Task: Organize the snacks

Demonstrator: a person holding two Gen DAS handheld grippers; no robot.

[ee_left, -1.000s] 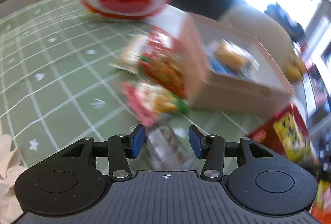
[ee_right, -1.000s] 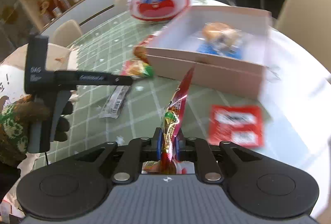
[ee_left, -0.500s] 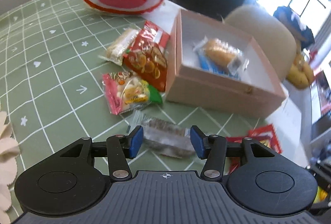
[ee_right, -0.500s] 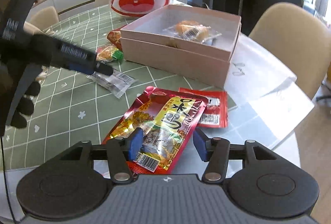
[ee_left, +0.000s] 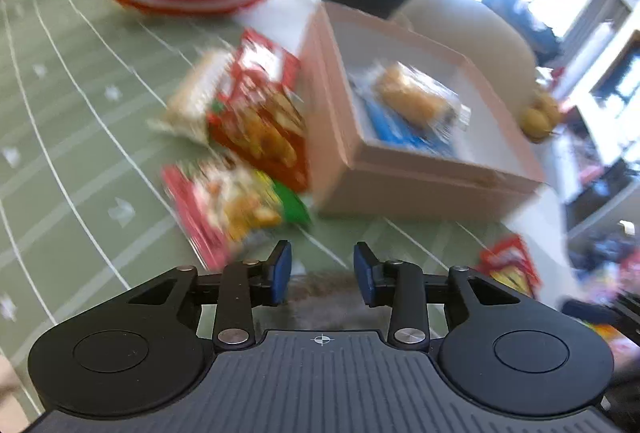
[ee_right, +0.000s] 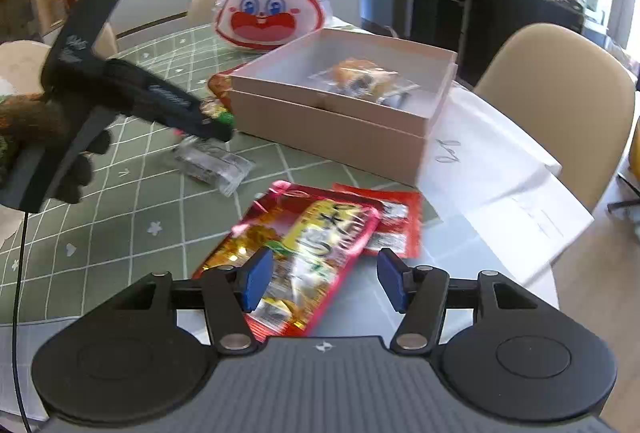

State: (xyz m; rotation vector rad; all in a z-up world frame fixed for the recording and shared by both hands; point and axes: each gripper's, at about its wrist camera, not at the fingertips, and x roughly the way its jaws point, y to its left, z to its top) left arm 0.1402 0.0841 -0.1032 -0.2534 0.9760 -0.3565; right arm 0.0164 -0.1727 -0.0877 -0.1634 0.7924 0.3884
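Note:
In the left wrist view my left gripper [ee_left: 322, 273] hangs low over the green tablecloth, jaws closing. A clear-wrapped brown snack [ee_left: 324, 293] lies between its pads, and no firm press shows. The right wrist view shows that left gripper [ee_right: 220, 129] just above the same snack [ee_right: 212, 165]. My right gripper [ee_right: 323, 281] is opening over a red-and-yellow packet [ee_right: 304, 241] that lies flat on the table, free of the pads. The pink box [ee_right: 332, 129] [ee_left: 420, 185] holds a wrapped bun [ee_right: 360, 77]. Beside the box lie a red chip packet [ee_left: 260, 117] and a red-green packet [ee_left: 232, 205].
A bunny-face bag [ee_right: 272, 9] stands behind the box. A small red sachet [ee_right: 396, 221] lies under the big packet's far edge. White paper [ee_right: 500, 185] covers the table's right side near its rim. A beige chair [ee_right: 560, 93] stands beyond. A gloved hand [ee_right: 76, 169] holds the left gripper.
My right gripper has opened and the red-and-yellow packet now lies flat on the table. The left gripper has come down over the clear-wrapped snack and its jaws have narrowed.

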